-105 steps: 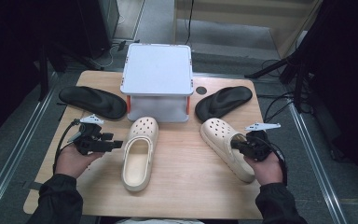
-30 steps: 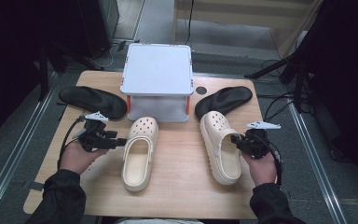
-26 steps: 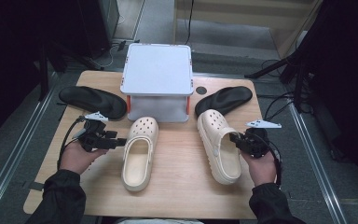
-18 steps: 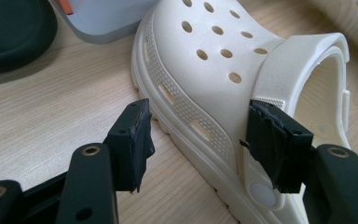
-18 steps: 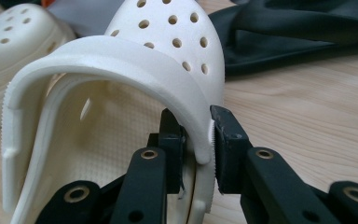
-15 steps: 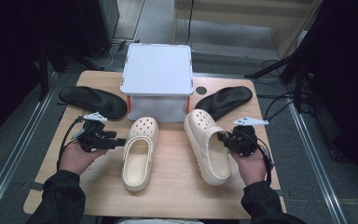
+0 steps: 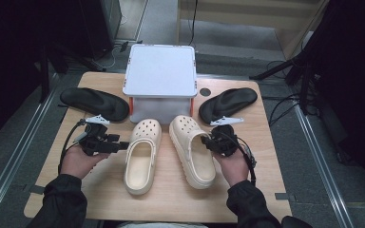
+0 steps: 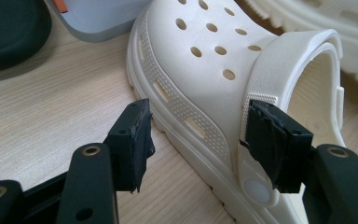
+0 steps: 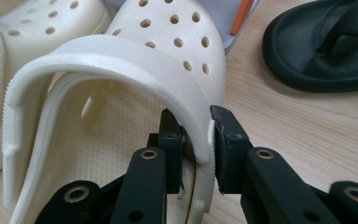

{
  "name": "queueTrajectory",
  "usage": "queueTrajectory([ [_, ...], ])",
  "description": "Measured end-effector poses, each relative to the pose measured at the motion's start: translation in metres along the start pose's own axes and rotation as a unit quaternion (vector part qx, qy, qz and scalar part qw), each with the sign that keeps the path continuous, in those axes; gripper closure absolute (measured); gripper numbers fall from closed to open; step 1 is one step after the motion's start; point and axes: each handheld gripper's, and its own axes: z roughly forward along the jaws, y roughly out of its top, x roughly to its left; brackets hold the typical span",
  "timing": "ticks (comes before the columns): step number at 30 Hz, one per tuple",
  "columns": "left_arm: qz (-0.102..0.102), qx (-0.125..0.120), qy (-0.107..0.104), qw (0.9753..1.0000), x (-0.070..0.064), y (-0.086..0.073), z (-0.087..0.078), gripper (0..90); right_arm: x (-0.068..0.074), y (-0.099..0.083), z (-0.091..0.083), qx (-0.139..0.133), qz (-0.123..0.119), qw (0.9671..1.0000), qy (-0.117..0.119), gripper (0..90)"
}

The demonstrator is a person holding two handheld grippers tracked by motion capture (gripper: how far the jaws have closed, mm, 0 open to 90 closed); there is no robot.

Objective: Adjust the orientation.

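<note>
We work at a pale wood-grain table (image 7: pixel 256 190) set over a grey floor, with a smooth white lidded box (image 7: pixel 160 71) at the far middle, orange latches on its sides. Two matte black sandals flank it: the left black sandal (image 7: pixel 94 103) and the right black sandal (image 7: pixel 228 102), both softly contoured. Before the box lie two cream foam clogs, toes pointing toward it, each with round holes across a rounded toe cap and a ribbed sole edge. Our right tool (image 9: pixel 197 135) is clamped on the rim of the right clog (image 7: pixel 191 149), its black padded jaws pinching the heel strap and side wall where the strap's edge is finely ridged; the inner footbed shows a dotted texture. The left clog (image 7: pixel 141 156) lies just beside it, nearly touching. Our left tool (image 8: pixel 198 140) has its jaws wide apart, one on each side of the left clog's side wall near the strap rivet, one pad close to the strap.
</note>
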Motion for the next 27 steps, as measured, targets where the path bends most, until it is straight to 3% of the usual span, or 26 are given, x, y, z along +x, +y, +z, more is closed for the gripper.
queueTrajectory([
  [4, 0.01, 0.003, 0.003, 0.9999, -0.001, -0.001, 0.002, 46.9, 0.008, 0.001, 0.01, 0.013, -0.01, 0.9998, -0.009, 76.2],
  [6, 0.006, 0.007, 0.001, 1.0, -0.001, -0.002, 0.002, 52.3, 0.015, 0.001, 0.014, 0.013, -0.016, 0.9995, -0.023, 75.6],
  [11, 0.002, 0.011, -0.01, 0.9999, 0.0, -0.003, 0.002, 61.5, 0.024, 0.002, 0.018, 0.016, -0.02, 0.9992, -0.031, 74.4],
  [13, 0.004, 0.019, -0.01, 0.9997, 0.001, -0.004, 0.002, 70.2, 0.03, 0.003, 0.02, 0.021, -0.016, 0.9993, -0.024, 72.2],
  [18, -0.005, 0.02, -0.024, 0.9995, 0.002, -0.004, 0.002, 79.6, 0.037, 0.002, 0.024, 0.021, -0.026, 0.9993, -0.014, 69.3],
  [19, -0.006, 0.021, -0.027, 0.9994, 0.002, -0.004, 0.002, 86.4, 0.036, 0.003, 0.023, 0.018, -0.022, 0.9996, 0.0, 66.8],
  [21, -0.006, 0.021, -0.03, 0.9993, 0.001, -0.004, 0.003, 88.1, 0.035, 0.003, 0.022, 0.016, -0.02, 0.9997, 0.008, 66.3],
  [22, -0.003, 0.025, -0.035, 0.9991, 0.001, -0.003, 0.004, 90.0, 0.033, 0.005, 0.016, 0.003, -0.013, 0.9994, 0.032, 62.3],
  [24, -0.002, 0.026, -0.035, 0.9991, 0.0, -0.003, 0.004, 90.0, 0.032, 0.006, 0.014, -0.001, -0.012, 0.9992, 0.038, 60.0],
  [25, 0.0, 0.029, -0.036, 0.9989, 0.0, -0.003, 0.005, 90.0, 0.031, 0.008, 0.006, -0.003, -0.016, 0.9985, 0.053, 55.1],
  [27, 0.0, 0.03, -0.033, 0.999, 0.0, -0.003, 0.006, 90.0, 0.031, 0.008, 0.002, -0.01, -0.019, 0.9983, 0.055, 55.1],
])
